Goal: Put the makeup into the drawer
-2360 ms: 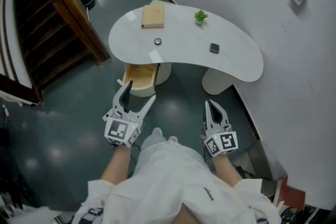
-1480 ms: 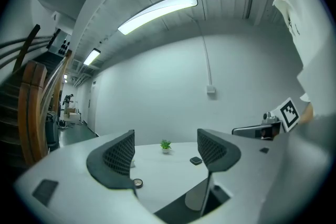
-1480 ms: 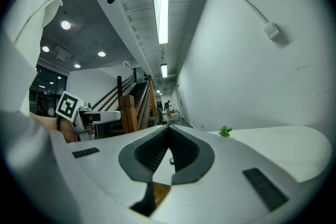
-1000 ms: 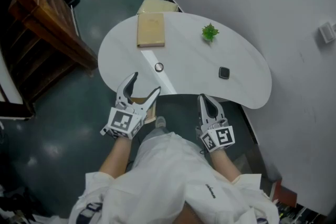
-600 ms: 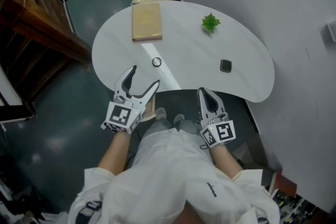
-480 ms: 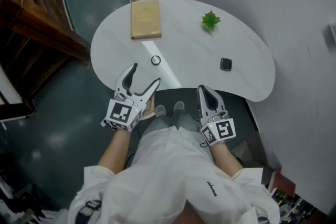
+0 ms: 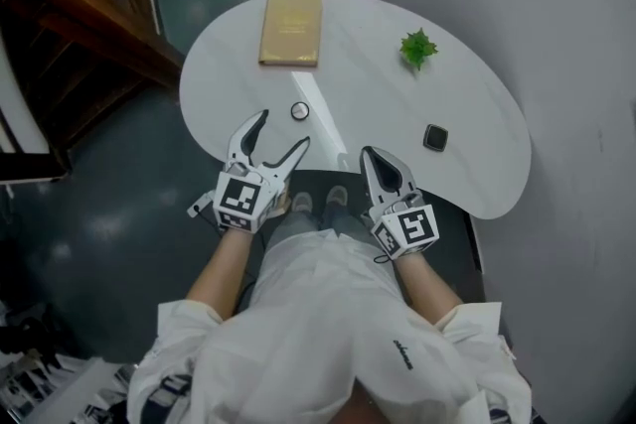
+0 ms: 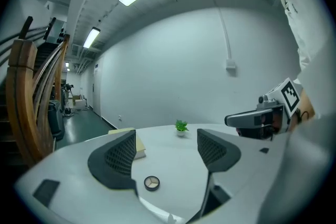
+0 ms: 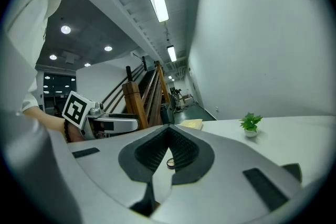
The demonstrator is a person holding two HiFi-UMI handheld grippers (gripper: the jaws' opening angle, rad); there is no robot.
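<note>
A small round makeup compact lies on the white curved table near its front edge. It also shows between the jaws in the left gripper view. A black square compact lies further right. My left gripper is open over the table's near edge, just short of the round compact, with nothing between its jaws. My right gripper is shut and empty at the table's edge, left of the square compact. A sliver of the wooden drawer peeks out under the left gripper.
A tan book lies at the far left of the table, and a small potted plant stands at the back. A wooden stair rail runs along the left. A grey wall stands at the right.
The person has stepped up to the table, and both grippers now reach its near edge. The open drawer has slid almost out of sight beneath them. Neither jaw state changed.
</note>
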